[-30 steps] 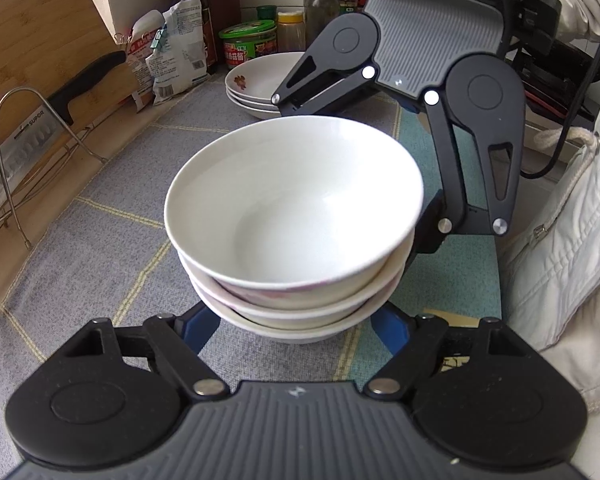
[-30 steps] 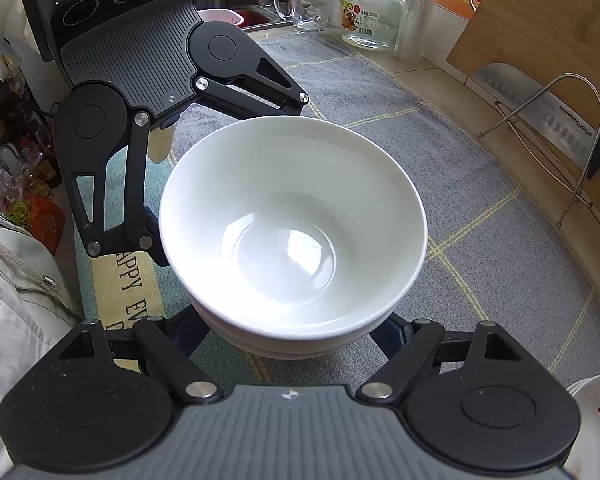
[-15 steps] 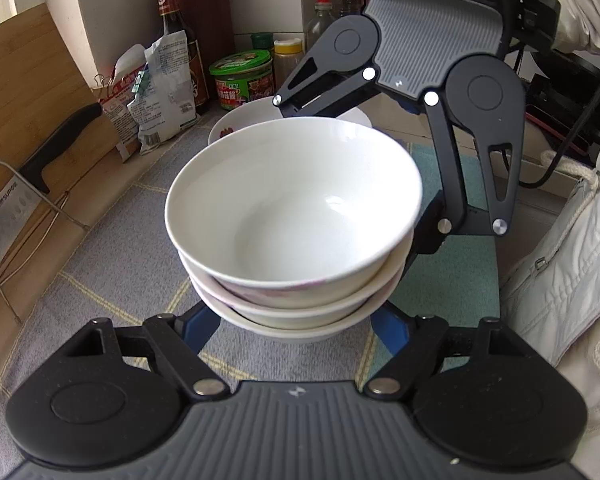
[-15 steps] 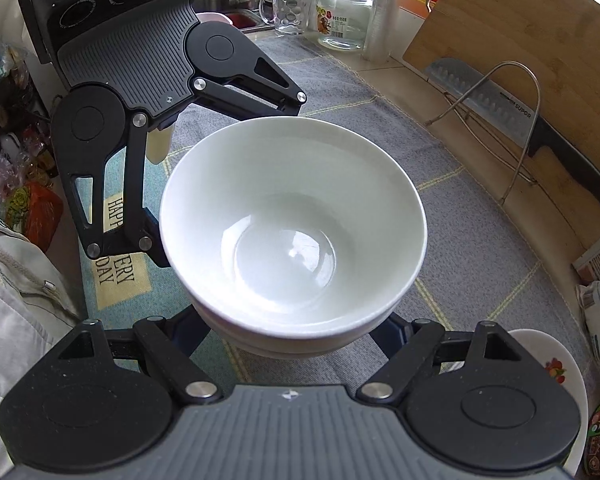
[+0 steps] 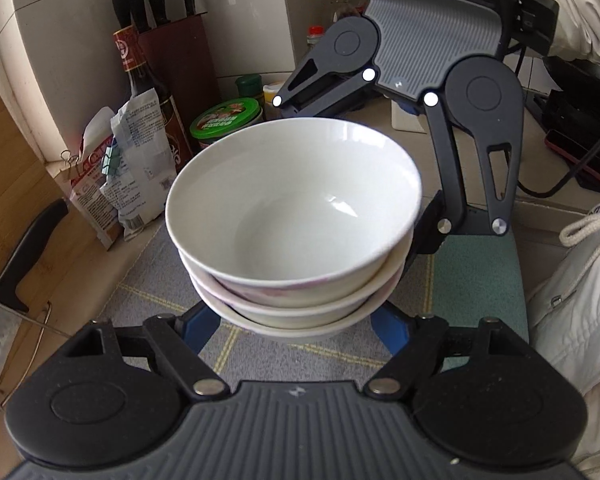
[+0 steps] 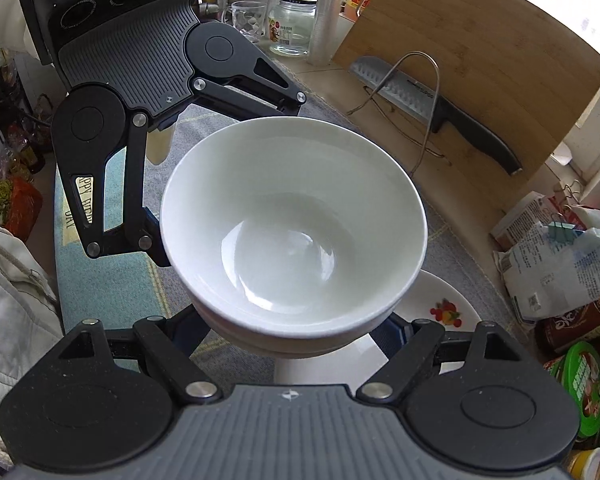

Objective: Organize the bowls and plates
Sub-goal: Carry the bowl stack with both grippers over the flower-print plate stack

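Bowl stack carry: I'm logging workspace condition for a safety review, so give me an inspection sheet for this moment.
Surface: grey checked mat over a wooden counter.
Job's things: stack of bowls, three nested, held in the air; fruit-print plate lies below it.
Clutter: packets, green-lidded tub, sauce bottle, knife block, glass jar, glass mug.
Grippers: left gripper and right gripper clamp the stack from opposite sides.
Cables: black cable.
Surroundings: cutting board, knife on a wire rack, a pale jacket sleeve.
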